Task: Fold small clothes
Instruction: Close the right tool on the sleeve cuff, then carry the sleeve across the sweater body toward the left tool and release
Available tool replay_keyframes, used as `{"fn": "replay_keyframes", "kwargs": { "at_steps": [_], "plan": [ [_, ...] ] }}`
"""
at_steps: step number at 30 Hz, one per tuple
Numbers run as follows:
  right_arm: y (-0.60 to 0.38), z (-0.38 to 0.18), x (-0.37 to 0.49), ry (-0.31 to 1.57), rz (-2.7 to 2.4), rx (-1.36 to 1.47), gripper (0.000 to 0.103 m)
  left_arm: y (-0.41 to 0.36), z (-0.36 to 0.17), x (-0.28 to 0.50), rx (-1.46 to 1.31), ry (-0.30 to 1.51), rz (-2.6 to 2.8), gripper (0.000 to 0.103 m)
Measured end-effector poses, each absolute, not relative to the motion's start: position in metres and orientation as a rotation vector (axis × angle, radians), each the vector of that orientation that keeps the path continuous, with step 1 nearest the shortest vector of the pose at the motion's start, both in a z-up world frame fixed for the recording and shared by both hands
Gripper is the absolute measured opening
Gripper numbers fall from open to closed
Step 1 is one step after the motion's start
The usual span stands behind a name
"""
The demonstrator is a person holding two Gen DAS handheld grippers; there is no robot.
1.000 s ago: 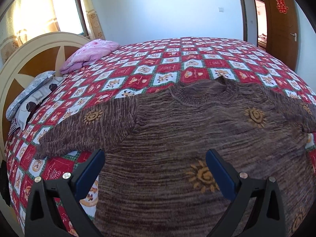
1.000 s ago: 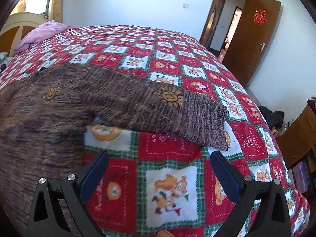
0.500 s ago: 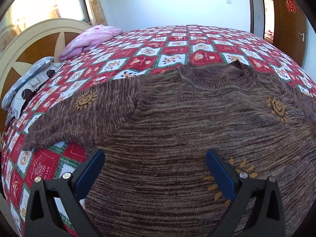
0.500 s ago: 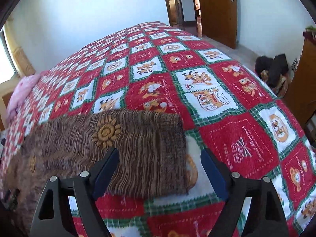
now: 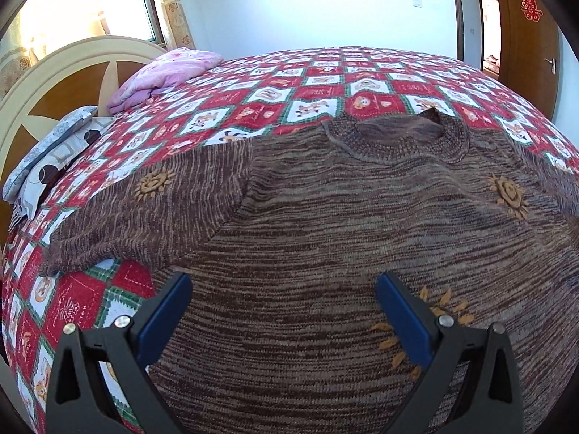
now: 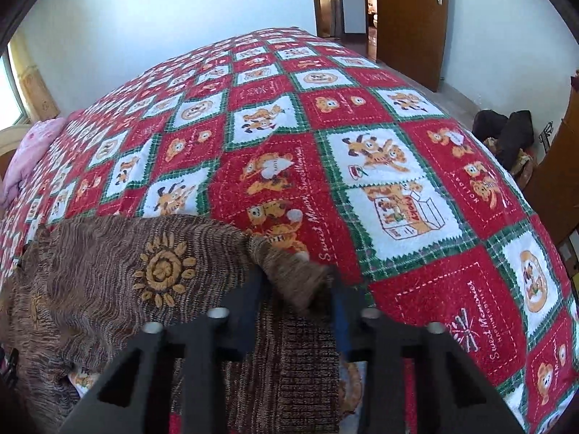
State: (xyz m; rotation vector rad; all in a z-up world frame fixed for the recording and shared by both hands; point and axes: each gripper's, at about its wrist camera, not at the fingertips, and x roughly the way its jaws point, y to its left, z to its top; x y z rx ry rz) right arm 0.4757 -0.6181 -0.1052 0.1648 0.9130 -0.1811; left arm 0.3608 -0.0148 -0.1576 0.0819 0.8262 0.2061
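A brown knitted sweater with orange sun patterns lies flat on the red patchwork bedspread, collar toward the far side. My left gripper hovers open over the sweater's lower body, its blue pads apart with nothing pinched between them. In the right wrist view the sweater's sleeve stretches in from the left. My right gripper is closing its jaws on the sleeve's cuff, which bunches up between the pads above the bedspread.
A pink blanket and patterned pillows lie by the cream headboard at the far left. A wooden door stands at the right. Dark bags sit on the floor beside the bed, next to wooden furniture.
My right gripper swung along the sleeve to its cuff and closed from wide open onto it. The left gripper sank slightly toward the sweater and stays open.
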Motion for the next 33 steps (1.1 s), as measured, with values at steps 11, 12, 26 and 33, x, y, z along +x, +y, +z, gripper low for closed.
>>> {"fn": "replay_keyframes", "kwargs": {
  "at_steps": [11,12,26,33],
  "plan": [
    [-0.573,-0.042,0.472,0.838,-0.104,0.092,0.012,-0.006,-0.160,0.362,0.011,0.844,0.153,0.103],
    [-0.566,-0.032,0.471,0.827,-0.090,0.091,0.012,-0.008,-0.158,0.360,0.018,0.833,0.142,0.103],
    [-0.422,0.067,0.471,0.759,0.179,0.069,0.012,-0.001,-0.095,0.319,0.021,0.619,0.044,0.103],
    [-0.320,0.051,0.476,0.808,0.335,0.076,0.012,0.012,-0.102,0.310,0.026,0.624,0.049,0.103]
  ]
}}
